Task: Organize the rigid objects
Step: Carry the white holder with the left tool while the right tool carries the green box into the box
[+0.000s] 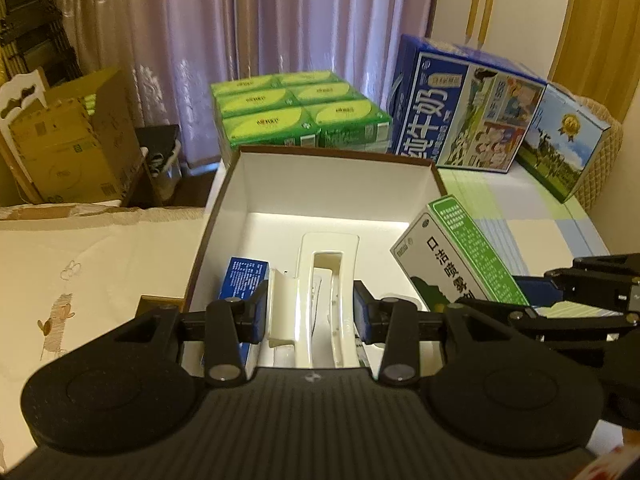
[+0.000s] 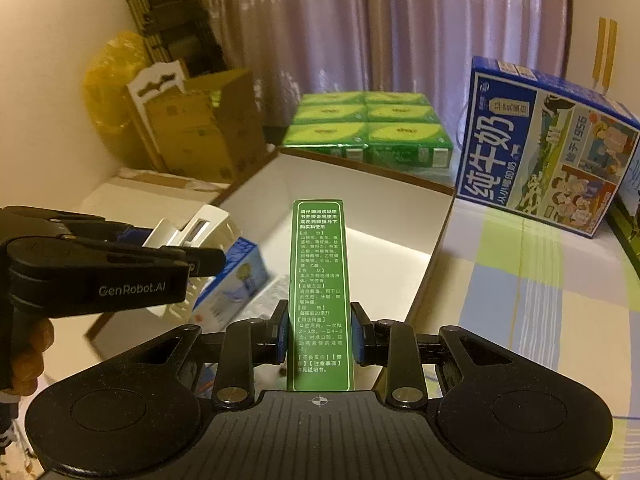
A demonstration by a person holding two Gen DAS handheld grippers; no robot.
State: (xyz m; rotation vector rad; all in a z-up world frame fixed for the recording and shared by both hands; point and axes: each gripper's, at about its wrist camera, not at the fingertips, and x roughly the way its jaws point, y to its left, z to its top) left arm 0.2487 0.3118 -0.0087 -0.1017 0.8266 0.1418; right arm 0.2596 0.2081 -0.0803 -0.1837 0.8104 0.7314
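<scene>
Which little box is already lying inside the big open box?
The small blue box, down on the floor of the big open box. The green-and-white box is up in the air, pinched by the right gripper.

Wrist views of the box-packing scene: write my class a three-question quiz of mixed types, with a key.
1. True or false: the left gripper is shut on a white plastic holder.
2. What does the right gripper grip? A) green medicine carton B) a milk case C) a yellow bag
3. Fill in: the small blue carton lies inside the open ____ box.

Key: 1 true; 2 A; 3 white
</scene>
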